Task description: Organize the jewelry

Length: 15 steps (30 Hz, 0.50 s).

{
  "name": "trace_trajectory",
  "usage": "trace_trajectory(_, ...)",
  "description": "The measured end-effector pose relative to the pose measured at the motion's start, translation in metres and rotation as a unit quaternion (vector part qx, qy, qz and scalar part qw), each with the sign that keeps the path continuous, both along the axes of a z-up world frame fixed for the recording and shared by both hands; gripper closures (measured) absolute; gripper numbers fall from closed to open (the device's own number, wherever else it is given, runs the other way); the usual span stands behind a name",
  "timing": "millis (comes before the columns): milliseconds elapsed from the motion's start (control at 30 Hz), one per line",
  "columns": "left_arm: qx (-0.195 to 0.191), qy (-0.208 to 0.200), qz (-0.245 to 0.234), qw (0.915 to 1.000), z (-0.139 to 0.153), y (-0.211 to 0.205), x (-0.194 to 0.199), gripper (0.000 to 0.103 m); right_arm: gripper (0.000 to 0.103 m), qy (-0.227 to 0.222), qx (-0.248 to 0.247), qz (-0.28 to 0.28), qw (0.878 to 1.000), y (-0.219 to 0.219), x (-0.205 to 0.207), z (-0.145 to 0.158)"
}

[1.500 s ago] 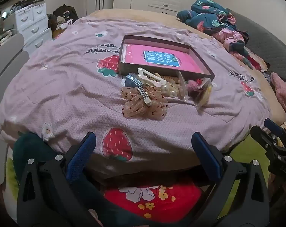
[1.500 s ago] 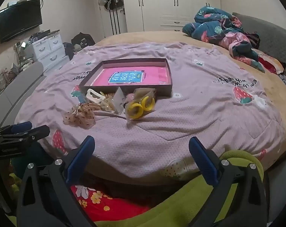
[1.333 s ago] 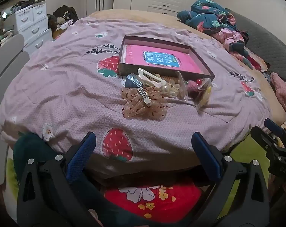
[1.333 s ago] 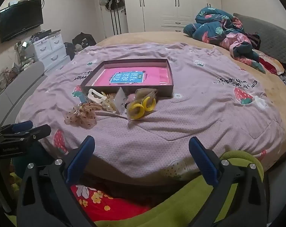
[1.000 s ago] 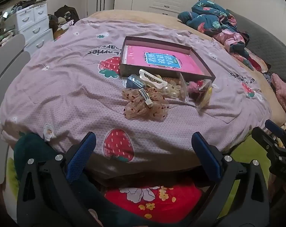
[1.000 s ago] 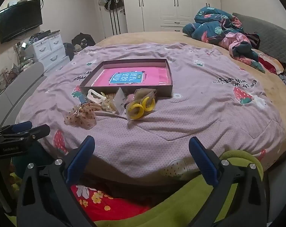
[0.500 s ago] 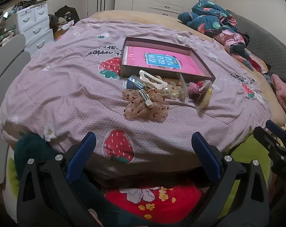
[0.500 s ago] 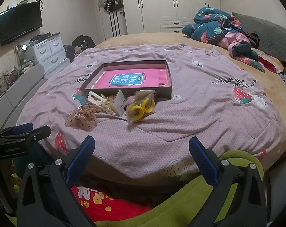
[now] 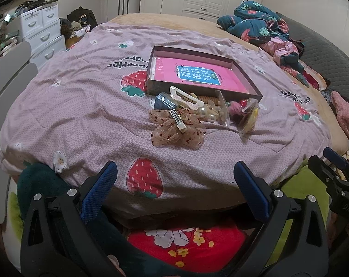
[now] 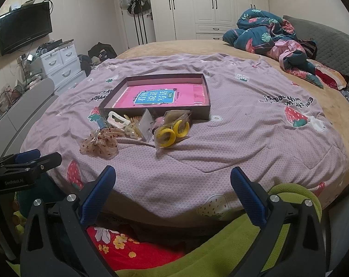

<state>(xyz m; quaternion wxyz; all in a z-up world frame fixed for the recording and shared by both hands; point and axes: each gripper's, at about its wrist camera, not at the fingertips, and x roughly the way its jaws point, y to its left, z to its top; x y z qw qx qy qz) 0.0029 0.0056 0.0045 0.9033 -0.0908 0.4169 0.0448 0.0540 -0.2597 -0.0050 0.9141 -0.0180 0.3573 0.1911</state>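
Both tools hanging apart and empty at the near edge of the bed: left tool (image 9: 173, 177) spread wide, right tool (image 10: 173, 182) likewise, neither touching anything.

Jewelry lying in a small heap on the purple quilt (image 9: 82, 120), just in front of the near wall of the shallow box (image 10: 208, 97), touching it or nearly so. Nearest in the heap: a sheer dotted bow (image 9: 176, 128) with a metal clip on top, looking soft, light and crushable, best pinched at the stiff clip, not the fabric. Behind it a white comb clip (image 9: 186, 97), rigid plastic, probably easy to pinch across its narrow back. Beside that, beads and pearl pieces in a clear packet (image 9: 214, 113), likely slippery and crinkly; better taken by a corner of the film. At the right of the heap, yellow rings in a clear bag (image 10: 172, 131), light, the bag sagging; a pinch on the bag's upper edge seeming safest.

Box holding only a pink booklet (image 10: 156, 98), leaving plenty of flat room inside; low walls needing a small lift to clear.

Quilt soft and wrinkled, likely giving under pressure, so pressing down risking a pinch of cloth. Open quilt left, right and near of the heap, giving free approach; bundled bedding (image 10: 266, 32) well apart at far right.
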Motion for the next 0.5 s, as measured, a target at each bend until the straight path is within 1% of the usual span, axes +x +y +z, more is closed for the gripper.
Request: trace_trajectory(500,-0.001,0.001,0.001,1.0000,0.0001,0.0012,0.0004,0.008,0.004,-0.002,0.002,0.000,1.000,0.0010,-0.0016,0.0012)
